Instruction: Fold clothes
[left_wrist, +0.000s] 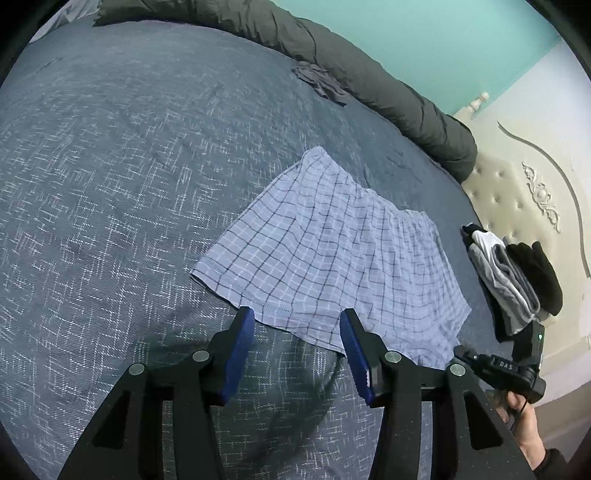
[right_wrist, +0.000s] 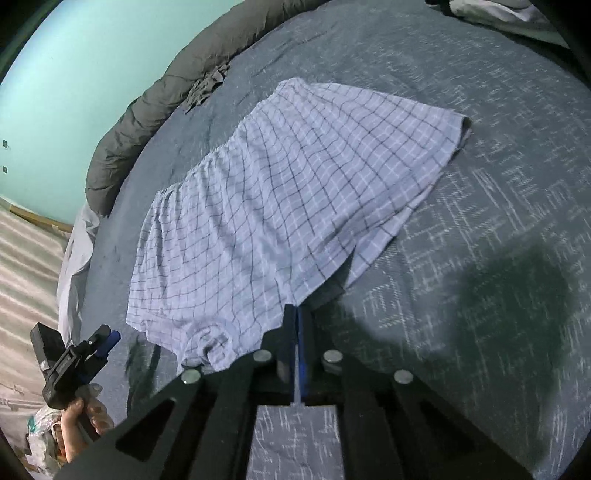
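On the blue bedspread (left_wrist: 110, 184) the left gripper (left_wrist: 297, 317) hovers with its fingers half apart over the near hem of the checked shorts (left_wrist: 332, 251), gripping nothing. The shorts lie spread flat in the middle of the bed. The right gripper (right_wrist: 296, 314) has its fingers pressed together, pinching the shorts' near hem edge.

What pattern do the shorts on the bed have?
The shorts are light blue with a dark and white check; the right wrist view shows it best.
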